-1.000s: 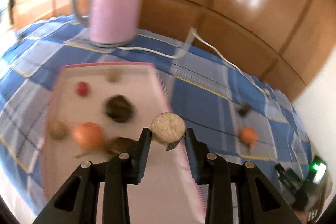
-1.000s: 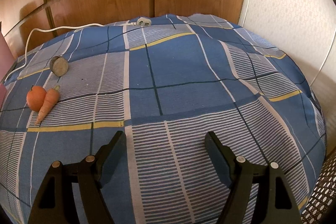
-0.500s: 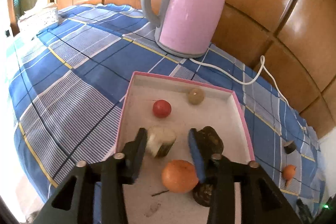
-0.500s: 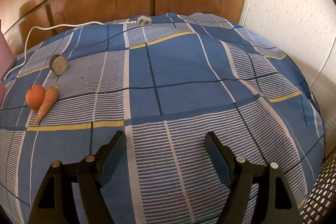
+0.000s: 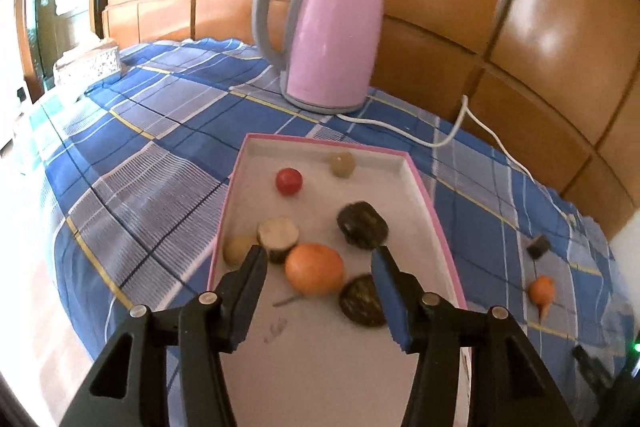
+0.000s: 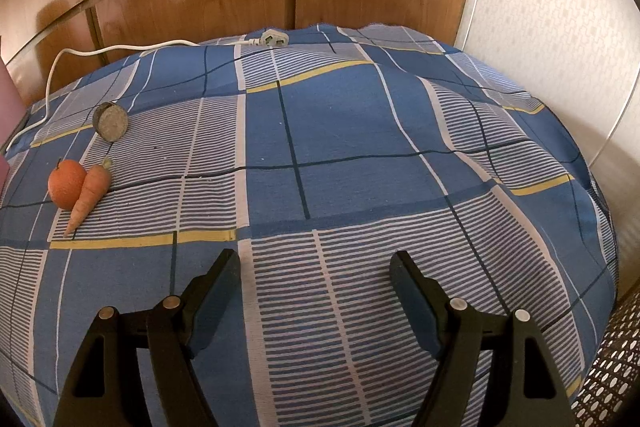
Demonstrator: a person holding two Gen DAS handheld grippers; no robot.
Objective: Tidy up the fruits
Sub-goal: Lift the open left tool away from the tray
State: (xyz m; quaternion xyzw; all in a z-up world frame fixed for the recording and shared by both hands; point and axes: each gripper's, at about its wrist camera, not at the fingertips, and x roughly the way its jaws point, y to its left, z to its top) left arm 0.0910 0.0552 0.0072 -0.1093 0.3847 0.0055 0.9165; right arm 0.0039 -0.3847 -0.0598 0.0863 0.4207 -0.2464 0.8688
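A pink-rimmed white tray (image 5: 432, 205) holds several fruits: a red one (image 5: 289, 181), a pale round one (image 5: 343, 164), a cut pale-faced piece (image 5: 278, 234), a yellowish one (image 5: 237, 247), an orange (image 5: 314, 268) and two dark pieces (image 5: 362, 225). My left gripper (image 5: 318, 265) hovers over the tray's near end, its jaws opening, gripping nothing; the orange lies beyond the gap. In the right wrist view an orange (image 6: 65, 183), a carrot (image 6: 89, 194) and a cut round piece (image 6: 111, 121) lie on the cloth, far left of my open, empty right gripper (image 6: 316, 269).
A pink kettle (image 5: 330, 35) stands behind the tray; its white cord (image 5: 448, 135) trails right along the blue checked cloth to a plug (image 6: 274, 39). Wooden panels back the table. A patterned box (image 5: 90, 65) sits far left. A perforated basket (image 6: 612, 367) shows at the right edge.
The left gripper carried the cut pale-faced piece over the tray, let it go among the fruits and drew back with its jaws wider. The right gripper's view is unchanged.
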